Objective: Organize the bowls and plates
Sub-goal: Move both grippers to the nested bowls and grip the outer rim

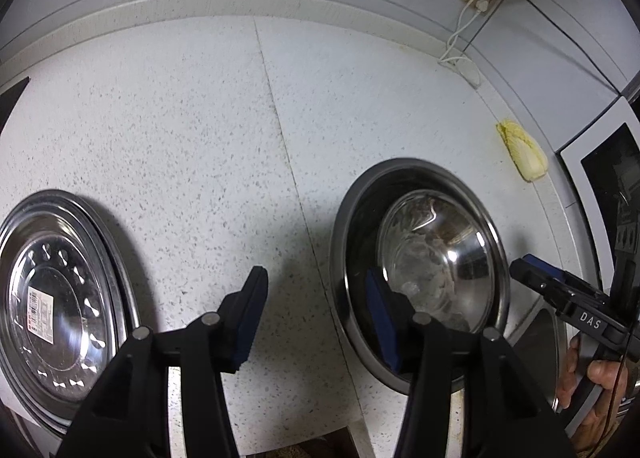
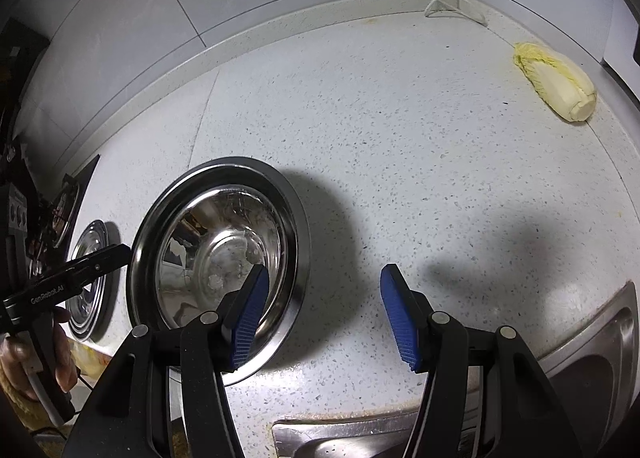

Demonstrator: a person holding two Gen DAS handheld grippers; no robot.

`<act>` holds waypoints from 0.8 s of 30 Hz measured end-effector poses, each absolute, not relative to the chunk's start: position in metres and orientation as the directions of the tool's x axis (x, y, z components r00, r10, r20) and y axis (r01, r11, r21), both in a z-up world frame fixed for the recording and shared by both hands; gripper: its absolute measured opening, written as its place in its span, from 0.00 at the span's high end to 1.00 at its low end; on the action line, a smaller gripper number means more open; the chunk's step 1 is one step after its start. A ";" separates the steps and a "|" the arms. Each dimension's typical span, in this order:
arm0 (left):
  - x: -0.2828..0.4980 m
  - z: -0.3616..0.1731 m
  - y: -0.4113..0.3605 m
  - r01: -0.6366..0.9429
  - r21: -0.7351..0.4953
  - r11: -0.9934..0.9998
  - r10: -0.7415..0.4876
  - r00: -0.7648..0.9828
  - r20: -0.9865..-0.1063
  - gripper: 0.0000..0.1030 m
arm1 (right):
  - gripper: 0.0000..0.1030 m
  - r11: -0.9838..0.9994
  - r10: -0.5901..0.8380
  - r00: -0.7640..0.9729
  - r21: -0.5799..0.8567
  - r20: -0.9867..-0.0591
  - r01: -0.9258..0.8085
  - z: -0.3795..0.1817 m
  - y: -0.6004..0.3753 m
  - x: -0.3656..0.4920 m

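Observation:
Two nested steel bowls (image 1: 440,250) stand on the speckled white counter (image 1: 200,117), a small shiny one inside a wider one. My left gripper (image 1: 320,318) is open and straddles the wider bowl's left rim, one blue pad inside and one outside, neither pressing. My right gripper (image 2: 324,318) is open too, its left pad over the bowls' (image 2: 216,242) right side and its right pad over bare counter. Left of the bowls lies a stack of steel plates (image 1: 60,298), the top one bearing a label. Each gripper shows in the other's view, at the bowl's edge.
A napa cabbage (image 2: 556,81) lies at the back right of the counter. A steel sink (image 2: 592,358) borders the near right edge. A stove (image 2: 60,209) sits far left. An appliance (image 1: 608,177) stands at the right, and a white cord (image 1: 460,37) runs down from wall sockets.

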State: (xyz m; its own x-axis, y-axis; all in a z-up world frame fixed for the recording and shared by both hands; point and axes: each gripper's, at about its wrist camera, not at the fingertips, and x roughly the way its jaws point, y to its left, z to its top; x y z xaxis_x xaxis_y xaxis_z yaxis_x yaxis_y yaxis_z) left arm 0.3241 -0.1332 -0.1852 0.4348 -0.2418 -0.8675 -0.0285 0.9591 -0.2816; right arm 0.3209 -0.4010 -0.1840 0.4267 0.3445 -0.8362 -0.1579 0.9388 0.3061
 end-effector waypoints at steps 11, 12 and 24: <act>0.329 -0.208 -0.136 -0.047 -0.286 0.957 -0.249 0.371 -0.895 0.52 | 0.67 0.947 0.317 0.394 0.265 -0.863 -0.183 -0.195 -0.387 0.326; 0.329 -0.210 -0.137 -0.049 -0.289 0.956 -0.252 0.365 -0.896 0.52 | 0.67 0.947 0.318 0.391 0.265 -0.864 -0.184 -0.195 -0.387 0.328; 0.331 -0.219 -0.143 -0.028 -0.299 0.954 -0.270 0.359 -0.893 0.56 | 0.68 0.929 0.364 0.335 0.314 -0.869 -0.195 -0.207 -0.388 0.341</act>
